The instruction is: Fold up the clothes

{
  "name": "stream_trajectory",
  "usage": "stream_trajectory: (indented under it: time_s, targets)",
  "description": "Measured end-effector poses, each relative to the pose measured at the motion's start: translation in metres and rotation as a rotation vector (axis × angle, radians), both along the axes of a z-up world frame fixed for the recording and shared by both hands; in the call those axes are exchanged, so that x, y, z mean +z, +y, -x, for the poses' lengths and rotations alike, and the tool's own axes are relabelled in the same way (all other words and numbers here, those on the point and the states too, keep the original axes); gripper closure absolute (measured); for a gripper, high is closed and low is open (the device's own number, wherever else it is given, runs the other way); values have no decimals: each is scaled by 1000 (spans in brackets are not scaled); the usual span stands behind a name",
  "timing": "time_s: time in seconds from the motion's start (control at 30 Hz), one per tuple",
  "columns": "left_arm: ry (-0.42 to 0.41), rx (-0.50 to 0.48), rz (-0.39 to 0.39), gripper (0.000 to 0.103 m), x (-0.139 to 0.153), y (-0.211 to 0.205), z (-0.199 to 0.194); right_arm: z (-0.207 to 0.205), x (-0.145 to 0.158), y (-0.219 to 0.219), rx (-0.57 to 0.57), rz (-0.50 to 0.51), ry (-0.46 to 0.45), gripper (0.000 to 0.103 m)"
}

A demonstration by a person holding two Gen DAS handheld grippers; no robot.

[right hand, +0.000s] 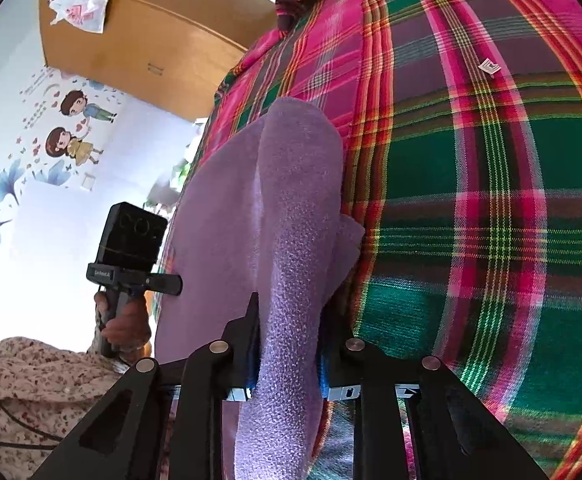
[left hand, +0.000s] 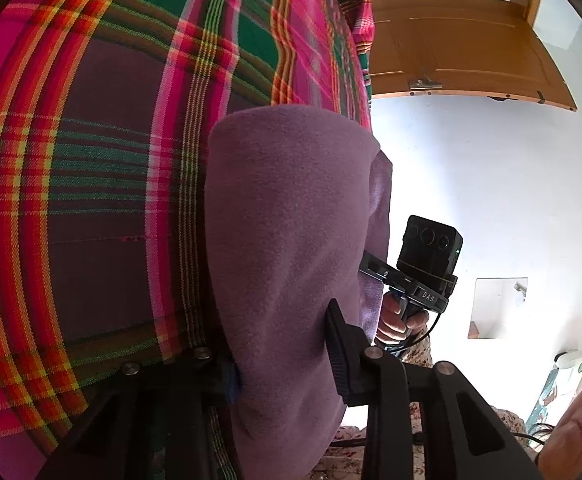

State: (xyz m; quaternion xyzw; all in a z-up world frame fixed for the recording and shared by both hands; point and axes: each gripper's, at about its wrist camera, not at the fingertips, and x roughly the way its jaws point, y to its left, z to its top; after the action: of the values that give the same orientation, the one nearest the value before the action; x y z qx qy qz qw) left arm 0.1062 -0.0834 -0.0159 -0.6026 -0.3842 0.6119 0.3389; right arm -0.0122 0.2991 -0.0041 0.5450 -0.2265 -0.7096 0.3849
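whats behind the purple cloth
A plaid cloth spreads behind the purple cloth, which both grippers hold up. What it lies on is hidden.

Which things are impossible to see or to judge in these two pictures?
- Left wrist view: the lower part of the soft purple fleece cloth is cut off by the bottom edge.
- Right wrist view: what kind of garment it is; folds and the right claw hide its shape.
- Both views: where the bright pink, green and red plaid fabric ends; it runs past the frame.
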Motion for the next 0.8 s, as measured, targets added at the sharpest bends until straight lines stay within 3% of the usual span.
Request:
stream_trajectory:
  time_s: [0.8]
  targets:
    - [58, 28, 9, 70, 3, 11, 12, -13, 22, -20, -100, 20, 68, 84]
